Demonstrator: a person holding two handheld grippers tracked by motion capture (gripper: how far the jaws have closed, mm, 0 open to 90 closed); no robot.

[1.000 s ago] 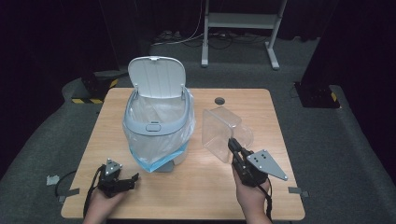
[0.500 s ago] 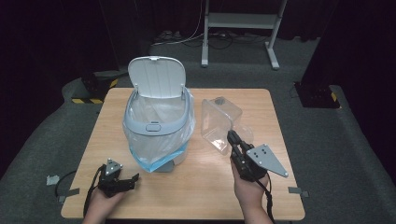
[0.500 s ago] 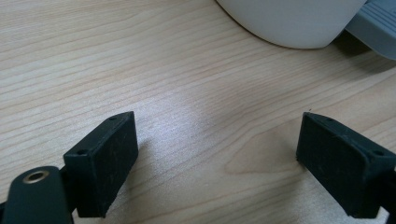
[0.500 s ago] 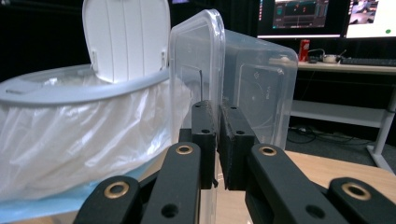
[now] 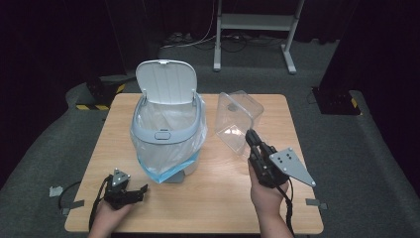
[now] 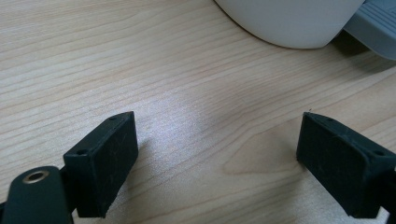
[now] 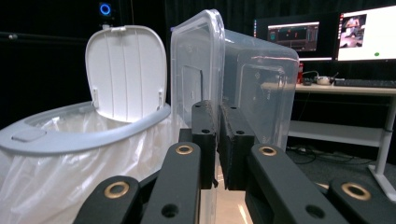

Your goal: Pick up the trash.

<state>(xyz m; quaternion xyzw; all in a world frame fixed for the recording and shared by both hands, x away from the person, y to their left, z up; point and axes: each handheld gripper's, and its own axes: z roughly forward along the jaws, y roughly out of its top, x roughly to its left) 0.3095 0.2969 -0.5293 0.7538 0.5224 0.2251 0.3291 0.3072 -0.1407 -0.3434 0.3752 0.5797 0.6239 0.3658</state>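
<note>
So I've got my right tongs (image 5: 253, 140) clamped on the rim of the clear tub (image 5: 237, 121), and it's tipped up on its side just right of the bin (image 5: 167, 131), nearly touching it. The bin's lid (image 5: 166, 82) is flipped open and the liner's in, so I'd say this is the lift-and-tip step: next move looks like swinging the tub over the bin's mouth and tilting it in, keeping the grip firm since that thin plastic wall could slip. My left tongs (image 5: 130, 191) are spread apart with nothing in them, resting low on the desk (image 5: 228, 193) in front of the bin. No brand or label I can read on tub or bin.
</note>
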